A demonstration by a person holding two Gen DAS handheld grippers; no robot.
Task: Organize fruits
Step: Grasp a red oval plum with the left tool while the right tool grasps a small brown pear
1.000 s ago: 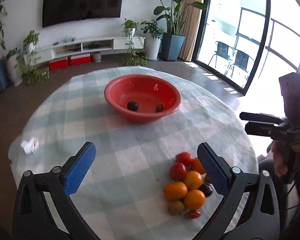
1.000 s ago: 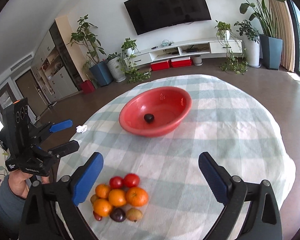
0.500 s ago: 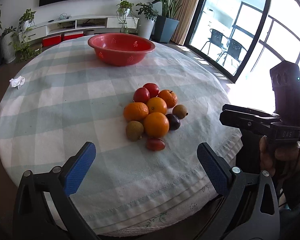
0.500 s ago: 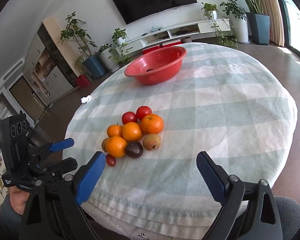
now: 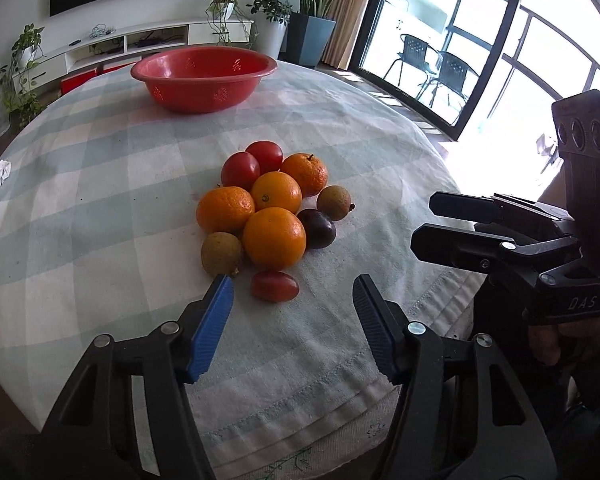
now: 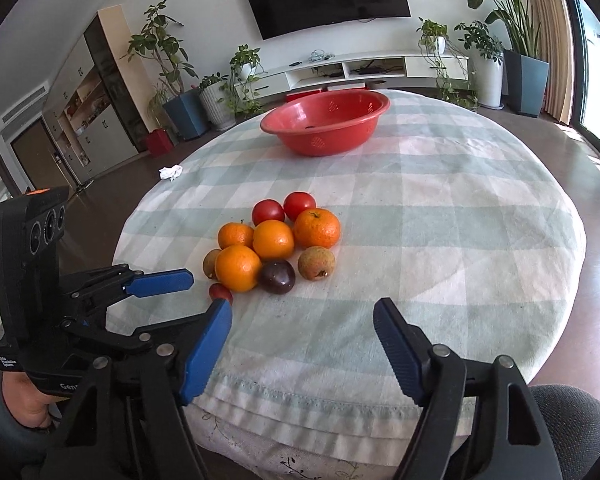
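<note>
Closing with nothing between its blue pads, the left gripper (image 5: 292,292) hovered just short of a small red oblong fruit (image 5: 275,286); the right gripper (image 6: 302,318) was closing too, empty, beside it; beyond lay the fruit pile (image 5: 274,200), touching together; farthest off sat the red bowl (image 5: 204,78) on the checked tablecloth (image 5: 100,184).

Colours on the table

A red bowl (image 5: 204,76) sits on a pale green and white checked cloth (image 5: 100,200). Orange oranges (image 5: 274,237), red tomatoes (image 5: 240,170), one dark purple fruit (image 5: 319,228).
</note>
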